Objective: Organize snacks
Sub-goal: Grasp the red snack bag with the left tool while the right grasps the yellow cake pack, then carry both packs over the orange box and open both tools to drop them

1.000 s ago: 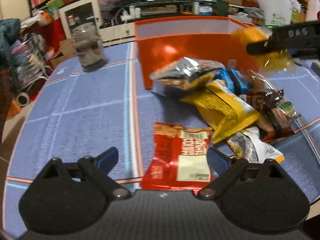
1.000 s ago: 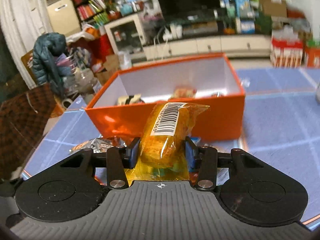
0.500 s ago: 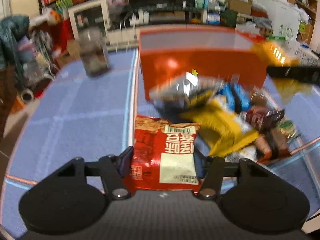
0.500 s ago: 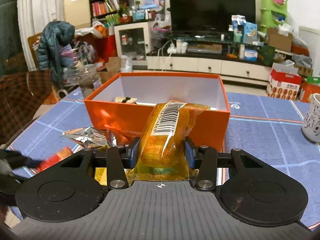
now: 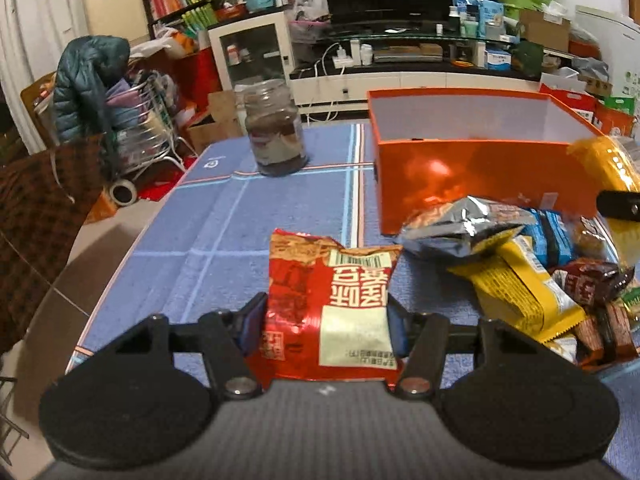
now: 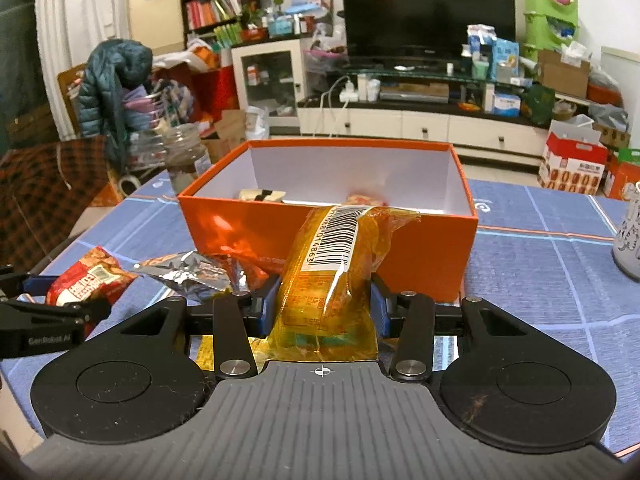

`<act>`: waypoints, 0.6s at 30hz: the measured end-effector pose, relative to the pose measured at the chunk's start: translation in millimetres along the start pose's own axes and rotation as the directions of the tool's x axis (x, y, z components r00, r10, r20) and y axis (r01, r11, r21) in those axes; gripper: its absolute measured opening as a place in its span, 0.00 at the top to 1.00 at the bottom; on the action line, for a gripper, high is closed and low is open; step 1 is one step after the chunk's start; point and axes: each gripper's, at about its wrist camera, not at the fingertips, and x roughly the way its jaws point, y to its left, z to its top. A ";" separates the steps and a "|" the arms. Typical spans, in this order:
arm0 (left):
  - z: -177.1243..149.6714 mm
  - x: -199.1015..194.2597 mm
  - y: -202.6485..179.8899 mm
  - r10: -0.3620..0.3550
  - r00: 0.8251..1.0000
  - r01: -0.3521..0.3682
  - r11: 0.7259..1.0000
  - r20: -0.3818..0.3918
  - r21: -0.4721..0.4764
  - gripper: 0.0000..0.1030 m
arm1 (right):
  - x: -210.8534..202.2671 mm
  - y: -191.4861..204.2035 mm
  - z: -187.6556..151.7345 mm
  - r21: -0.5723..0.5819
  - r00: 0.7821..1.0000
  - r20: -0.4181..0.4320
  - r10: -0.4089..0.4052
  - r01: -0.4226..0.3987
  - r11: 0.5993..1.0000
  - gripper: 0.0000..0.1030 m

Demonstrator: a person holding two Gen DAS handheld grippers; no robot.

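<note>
My left gripper (image 5: 322,322) is shut on a red snack packet (image 5: 326,300), lifted above the blue tablecloth (image 5: 224,240); that packet (image 6: 86,280) also shows at the left of the right wrist view. My right gripper (image 6: 324,304) is shut on an orange-yellow wrapped snack (image 6: 332,276) with a barcode, held in front of the open orange box (image 6: 420,248). The box (image 5: 472,172) stands at the back right of the left wrist view, with a couple of snacks inside. A pile of loose snacks (image 5: 516,272) lies before it: silver, yellow, blue and brown packets.
A glass jar (image 5: 276,132) stands on the cloth at the back left of the box. A white mug (image 6: 630,232) sits at the far right. The table's left edge (image 5: 116,240) drops to the floor, with a chair and clutter beyond.
My left gripper closed on the red packet, which lay flat on the cloth, and raised it. The right gripper kept its grip on the orange snack and rolled slightly.
</note>
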 end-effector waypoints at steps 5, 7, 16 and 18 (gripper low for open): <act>-1.1 -0.7 -0.4 0.005 1.000 -0.005 1.000 0.000 -0.004 0.44 | -0.5 4.7 -2.9 -0.012 1.000 -0.007 0.006 -0.006 1.000 0.69; -2.0 0.3 -2.7 0.004 1.000 -0.004 1.000 -0.003 -0.002 0.44 | 0.0 4.8 -3.4 -0.013 1.000 -0.013 0.005 -0.005 1.000 0.69; -2.2 1.6 -4.6 0.004 1.000 -0.004 1.000 -0.011 0.002 0.44 | 2.3 3.0 -3.9 -0.013 1.000 -0.029 0.006 -0.006 1.000 0.69; -2.4 1.6 -4.6 0.004 1.000 -0.004 1.000 -0.013 0.004 0.44 | 2.3 3.0 -3.8 -0.013 1.000 -0.028 0.006 -0.006 1.000 0.69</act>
